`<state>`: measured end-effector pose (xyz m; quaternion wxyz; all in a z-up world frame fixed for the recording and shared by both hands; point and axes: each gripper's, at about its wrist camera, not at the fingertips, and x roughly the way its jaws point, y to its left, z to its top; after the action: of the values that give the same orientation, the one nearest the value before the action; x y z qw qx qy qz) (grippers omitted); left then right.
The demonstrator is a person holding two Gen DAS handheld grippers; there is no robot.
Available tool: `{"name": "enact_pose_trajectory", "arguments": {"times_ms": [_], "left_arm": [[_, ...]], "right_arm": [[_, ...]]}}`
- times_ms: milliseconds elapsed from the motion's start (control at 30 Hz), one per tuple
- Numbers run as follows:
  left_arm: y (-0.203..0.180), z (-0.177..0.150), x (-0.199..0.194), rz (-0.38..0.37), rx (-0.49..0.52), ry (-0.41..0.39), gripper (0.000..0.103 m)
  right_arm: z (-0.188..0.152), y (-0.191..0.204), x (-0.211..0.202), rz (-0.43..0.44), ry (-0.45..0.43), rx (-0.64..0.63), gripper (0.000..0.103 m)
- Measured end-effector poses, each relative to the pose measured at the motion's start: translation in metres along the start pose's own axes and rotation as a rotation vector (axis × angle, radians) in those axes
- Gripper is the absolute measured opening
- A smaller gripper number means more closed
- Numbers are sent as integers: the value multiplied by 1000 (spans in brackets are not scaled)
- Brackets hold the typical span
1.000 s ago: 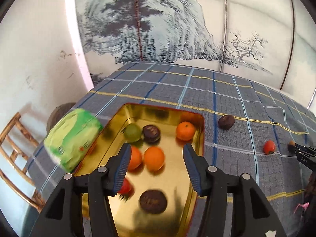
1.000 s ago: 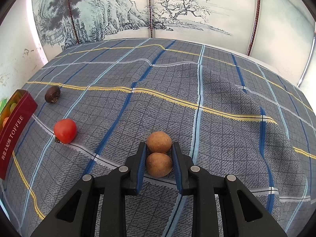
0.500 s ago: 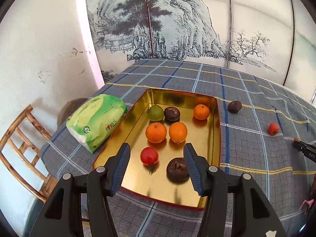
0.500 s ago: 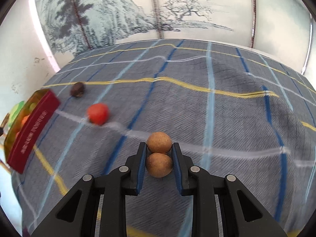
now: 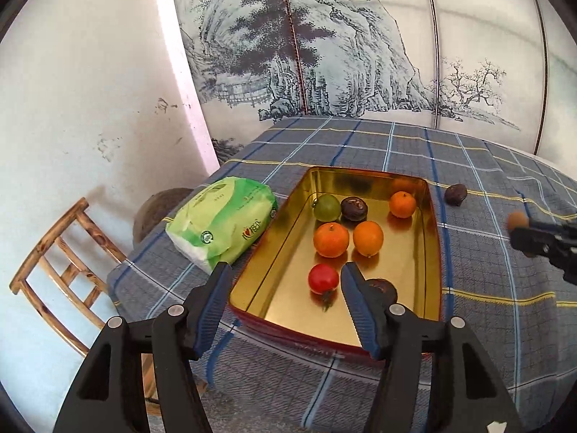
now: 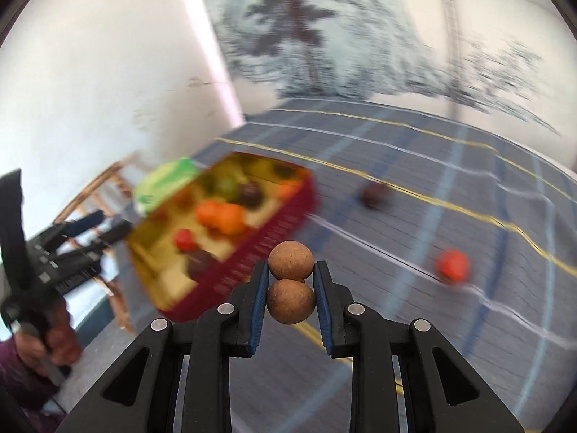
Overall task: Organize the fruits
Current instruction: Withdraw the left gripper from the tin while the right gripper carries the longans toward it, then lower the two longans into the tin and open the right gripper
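A gold tin tray [image 5: 434, 252] with red outer walls [image 6: 267, 245] holds three oranges [image 5: 331, 239], a green fruit [image 5: 327, 207], a red tomato [image 5: 323, 278] and two dark fruits [image 5: 354, 208]. My left gripper [image 5: 285, 278] hovers over the tray's near end, its jaws opening with nothing gripped. My right gripper [image 6: 291, 270] is shut on a pair of joined brown round fruits [image 6: 290, 301], held above the cloth just right of the tray. It also shows at the right edge of the left wrist view [image 5: 519, 232]. A dark fruit [image 5: 455, 194] and a red tomato [image 6: 453, 265] lie loose on the cloth.
A green tissue pack [image 5: 223, 223] lies left of the tray, near the table's left edge. A wooden chair [image 5: 54, 270] stands below that edge, by the white wall. A painted screen backs the table. A person's hand [image 6: 54, 342] grips the left tool.
My right gripper has lifted and swung left with the brown fruits, bringing the tray close. My left gripper has drawn back from the tray and its jaws have widened.
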<state>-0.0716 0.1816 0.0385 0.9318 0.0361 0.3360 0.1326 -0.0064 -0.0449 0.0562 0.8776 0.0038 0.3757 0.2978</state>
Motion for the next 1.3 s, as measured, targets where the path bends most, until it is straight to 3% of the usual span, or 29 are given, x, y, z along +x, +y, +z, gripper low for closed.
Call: {"name": "enact_pose_trajectory", "arguments": {"times_ms": [267,633,933,1300], "left_arm": [[3,-4,-6,11,28,-18,62],[4,-7,-2,-3,41,-3,65],[3,-8,3,-11,43,16,66],[-3,-13,7,-12,63,33,68]], "right_arm": [[35,50,51,85,52,-81,27],[49,53,116,48,141,-68,27],[46,49,131,31,165,-51,27],[48,37,121,55,123,14,28]]}}
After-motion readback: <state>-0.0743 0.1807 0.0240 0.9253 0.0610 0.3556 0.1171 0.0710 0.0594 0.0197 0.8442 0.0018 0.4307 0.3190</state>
